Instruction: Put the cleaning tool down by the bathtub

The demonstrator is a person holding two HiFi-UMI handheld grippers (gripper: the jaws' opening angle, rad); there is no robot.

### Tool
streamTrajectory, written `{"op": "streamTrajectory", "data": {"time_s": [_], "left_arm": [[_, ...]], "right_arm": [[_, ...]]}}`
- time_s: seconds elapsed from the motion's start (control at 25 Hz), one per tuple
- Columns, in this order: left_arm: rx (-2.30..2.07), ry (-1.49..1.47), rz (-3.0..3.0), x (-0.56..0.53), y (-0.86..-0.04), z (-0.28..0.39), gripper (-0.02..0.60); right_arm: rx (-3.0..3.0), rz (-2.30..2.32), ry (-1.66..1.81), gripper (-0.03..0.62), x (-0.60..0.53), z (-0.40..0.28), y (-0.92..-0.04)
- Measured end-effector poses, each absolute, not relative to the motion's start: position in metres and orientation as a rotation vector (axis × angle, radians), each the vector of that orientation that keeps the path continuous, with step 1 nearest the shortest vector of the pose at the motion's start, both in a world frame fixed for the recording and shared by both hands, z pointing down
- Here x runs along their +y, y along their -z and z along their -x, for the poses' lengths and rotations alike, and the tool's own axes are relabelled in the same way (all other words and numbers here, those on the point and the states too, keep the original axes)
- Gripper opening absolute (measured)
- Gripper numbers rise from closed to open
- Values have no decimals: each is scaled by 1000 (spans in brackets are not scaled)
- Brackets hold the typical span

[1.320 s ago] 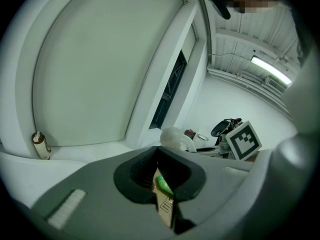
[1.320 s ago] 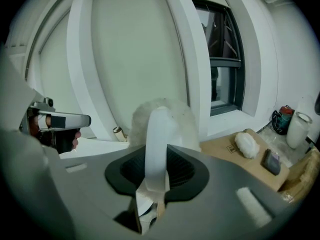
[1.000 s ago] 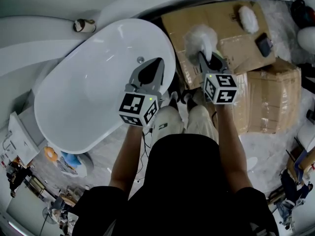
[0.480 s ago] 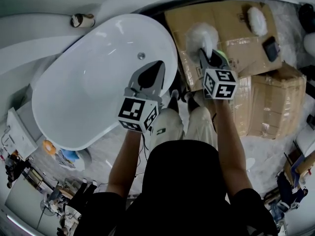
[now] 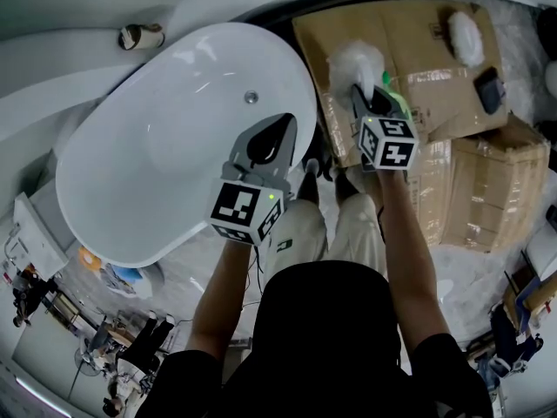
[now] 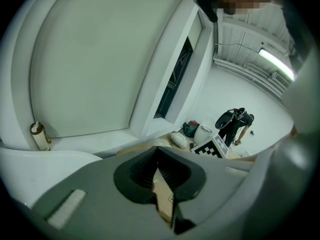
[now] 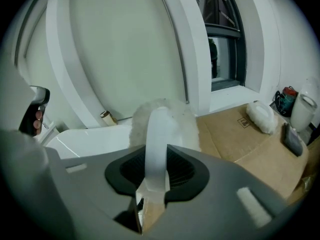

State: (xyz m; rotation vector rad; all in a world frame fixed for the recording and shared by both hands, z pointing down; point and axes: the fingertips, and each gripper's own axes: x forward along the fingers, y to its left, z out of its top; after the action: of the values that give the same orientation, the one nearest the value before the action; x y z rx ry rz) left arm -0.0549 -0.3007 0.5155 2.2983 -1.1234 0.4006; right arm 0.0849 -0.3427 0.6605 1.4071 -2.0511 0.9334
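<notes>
Tool descent beside bathtub [image 5: 148, 155], grip not released

Right hand-held gripper [image 5: 364, 96] is clamped on the pale handle of the cleaning tool [image 5: 355, 63]. In the right gripper view the handle is pinched between the pads, with the fluffy white head sticking out past the tips. The handle keeps the jaws at a middling width. Left hand-held gripper [image 5: 278, 127] carries nothing. Its jaws are drawn together at the tips, and only cardboard [image 5: 426, 50] shows through the slit behind them. It hangs over the near rim of the bathtub.

Change over the last second, head view: the right marker cube [image 5: 387, 142] has crept up frame, away from the body, slightly more than the scene around it. That reads as the arm reaching out and down toward the cardboard laid flat on the floor. Grip on the handle looks the same throughout. The left one keeps its place over the rim.

Tool position now: fluffy head over the near left corner of the cardboard, just beside the tub's right rim. Whether it touches the cardboard, cannot tell.

For the task: the drop spot looks reached sideways. What's left is probably the last bit of lowering, then opening the jaws and backing off. Late stage, not done, as the tool is gripped. Risk: soft light head, so the handle may tip or roll on release. A second fluffy pad [image 5: 466, 37] and a small dark item [image 5: 490, 87] lie further along the cardboard, well apart from the spot
</notes>
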Motion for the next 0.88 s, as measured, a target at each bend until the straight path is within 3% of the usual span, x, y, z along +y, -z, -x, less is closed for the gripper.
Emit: {"op": "streamTrajectory", "data": {"time_s": [0.88], "left_arm": [[-1074,-451,-2287,-317,-558,41,-2]], "right_arm": [[-1998,-1329,-999,92,-367,-81,-740]]}}
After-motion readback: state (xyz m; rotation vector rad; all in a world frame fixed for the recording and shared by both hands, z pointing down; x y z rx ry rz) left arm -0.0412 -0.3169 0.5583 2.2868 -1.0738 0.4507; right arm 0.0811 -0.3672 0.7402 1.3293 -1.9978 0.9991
